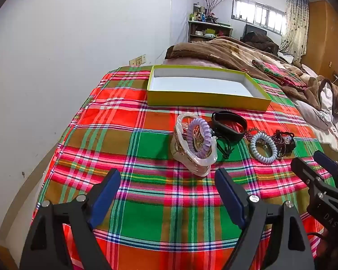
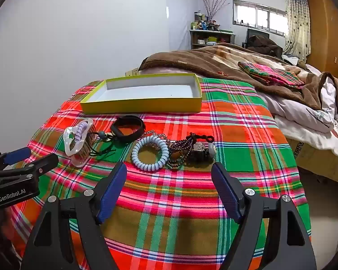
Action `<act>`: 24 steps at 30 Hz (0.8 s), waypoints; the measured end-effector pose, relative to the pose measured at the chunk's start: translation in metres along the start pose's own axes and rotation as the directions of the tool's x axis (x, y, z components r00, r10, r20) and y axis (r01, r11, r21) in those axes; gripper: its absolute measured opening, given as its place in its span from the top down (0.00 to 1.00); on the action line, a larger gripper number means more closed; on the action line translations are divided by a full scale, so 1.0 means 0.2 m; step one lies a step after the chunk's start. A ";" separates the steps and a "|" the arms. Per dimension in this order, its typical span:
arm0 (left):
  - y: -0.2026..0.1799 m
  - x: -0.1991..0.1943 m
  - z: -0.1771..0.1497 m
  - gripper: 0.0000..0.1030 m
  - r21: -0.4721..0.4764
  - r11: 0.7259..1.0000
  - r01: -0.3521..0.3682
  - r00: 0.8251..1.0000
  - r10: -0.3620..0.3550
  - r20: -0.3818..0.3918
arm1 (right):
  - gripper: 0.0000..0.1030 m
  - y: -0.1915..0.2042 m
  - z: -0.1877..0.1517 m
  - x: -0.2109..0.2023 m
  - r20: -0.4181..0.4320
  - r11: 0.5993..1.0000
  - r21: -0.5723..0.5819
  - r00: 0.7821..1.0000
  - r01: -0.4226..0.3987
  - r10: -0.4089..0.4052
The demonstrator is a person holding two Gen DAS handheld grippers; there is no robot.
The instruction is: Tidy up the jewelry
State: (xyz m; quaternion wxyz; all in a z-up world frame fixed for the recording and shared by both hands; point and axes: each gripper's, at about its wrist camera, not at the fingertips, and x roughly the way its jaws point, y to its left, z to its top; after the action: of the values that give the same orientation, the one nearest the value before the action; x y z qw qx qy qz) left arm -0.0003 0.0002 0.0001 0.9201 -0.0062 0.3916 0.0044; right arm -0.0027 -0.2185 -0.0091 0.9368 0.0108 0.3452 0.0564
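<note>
A row of jewelry lies on a plaid cloth (image 1: 146, 198). A pearly hair claw (image 1: 192, 155) carries a purple coil tie (image 1: 199, 138). Beside it lie a black band (image 1: 229, 126), a black cord (image 1: 225, 150), a pale blue coil tie (image 1: 263, 147) and dark beads (image 1: 284, 142). An empty yellow box (image 1: 205, 100) sits behind them. My left gripper (image 1: 169, 180) is open, just short of the claw. My right gripper (image 2: 169, 173) is open, just short of the blue coil tie (image 2: 149, 151) and beads (image 2: 182, 150). The box (image 2: 142, 105) and claw (image 2: 78, 141) also show there.
A white wall (image 1: 67, 45) runs along the left of the bed. A brown blanket (image 2: 202, 63) and white bedding (image 2: 304, 117) are heaped behind and right of the cloth. A shelf (image 2: 209, 37) and window stand at the far end.
</note>
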 end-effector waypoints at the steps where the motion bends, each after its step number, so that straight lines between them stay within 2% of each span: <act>1: 0.00 0.00 0.00 0.16 -0.001 1.000 0.002 1.000 -0.002 0.000 | 0.25 0.00 0.00 0.00 -0.005 1.000 -0.007 1.000 0.005 -0.005; 10: 0.02 0.04 -0.01 0.16 0.003 0.999 0.038 0.999 -0.037 -0.032 | 0.25 -0.01 0.03 0.01 0.012 1.000 -0.001 1.000 0.005 -0.005; 24: 0.03 0.01 0.04 0.17 -0.012 0.996 0.087 0.996 -0.087 0.001 | 0.25 -0.01 0.04 0.00 0.039 1.000 -0.020 0.999 -0.016 0.017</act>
State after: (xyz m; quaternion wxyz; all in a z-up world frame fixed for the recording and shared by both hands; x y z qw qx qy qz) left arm 0.0068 0.0066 0.0030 0.9195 -0.0286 0.3907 -0.0332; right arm 0.0032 -0.2200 -0.0039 0.9429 0.0053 0.3260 0.0673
